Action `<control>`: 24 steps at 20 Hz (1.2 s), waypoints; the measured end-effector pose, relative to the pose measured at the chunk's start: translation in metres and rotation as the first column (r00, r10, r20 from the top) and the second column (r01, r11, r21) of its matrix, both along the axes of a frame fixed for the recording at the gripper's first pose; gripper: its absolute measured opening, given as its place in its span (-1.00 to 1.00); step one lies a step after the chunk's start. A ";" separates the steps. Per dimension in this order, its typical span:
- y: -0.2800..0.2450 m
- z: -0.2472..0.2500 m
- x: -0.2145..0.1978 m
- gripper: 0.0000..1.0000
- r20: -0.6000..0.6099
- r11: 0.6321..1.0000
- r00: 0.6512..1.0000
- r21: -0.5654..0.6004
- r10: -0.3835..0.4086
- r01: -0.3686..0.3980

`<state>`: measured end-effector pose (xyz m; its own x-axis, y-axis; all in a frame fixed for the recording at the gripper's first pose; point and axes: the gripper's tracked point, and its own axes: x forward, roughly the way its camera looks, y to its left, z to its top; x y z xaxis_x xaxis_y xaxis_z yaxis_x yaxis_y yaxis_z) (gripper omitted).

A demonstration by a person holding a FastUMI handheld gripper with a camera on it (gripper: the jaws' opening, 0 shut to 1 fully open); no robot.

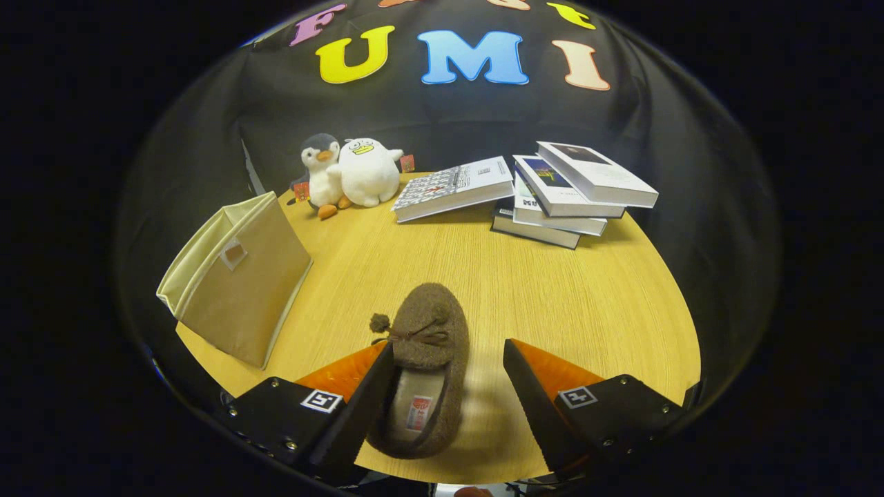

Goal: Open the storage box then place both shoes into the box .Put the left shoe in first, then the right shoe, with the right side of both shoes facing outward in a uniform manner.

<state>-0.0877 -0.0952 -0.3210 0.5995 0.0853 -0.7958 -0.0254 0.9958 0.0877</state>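
The storage box (238,279) stands on the bench (552,297), its inside hidden. The gripper (449,386) fingers gape wide around a brown slipper (428,352), gripping nothing.

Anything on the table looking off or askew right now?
Yes: the storage box lies tipped on its side beside the brown slipper. The books are stacked unevenly. The open claw straddles the slipper, its left finger against the heel side.

Round light-wood table (552,297) against a black cloth wall (207,138), evenly lit from above
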 end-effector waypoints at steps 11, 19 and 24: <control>-0.011 -0.060 -0.007 0.96 -0.121 0.996 0.991 -0.054 0.060 -0.067; -0.004 -0.067 -0.002 -0.87 -0.169 0.998 0.984 0.023 -0.049 0.053; 0.002 -0.050 0.004 -0.87 -0.197 0.976 0.968 0.123 -0.153 0.179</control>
<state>-0.0842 -0.0929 -0.3706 0.4579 0.1148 -0.8816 0.1691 0.9623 0.2131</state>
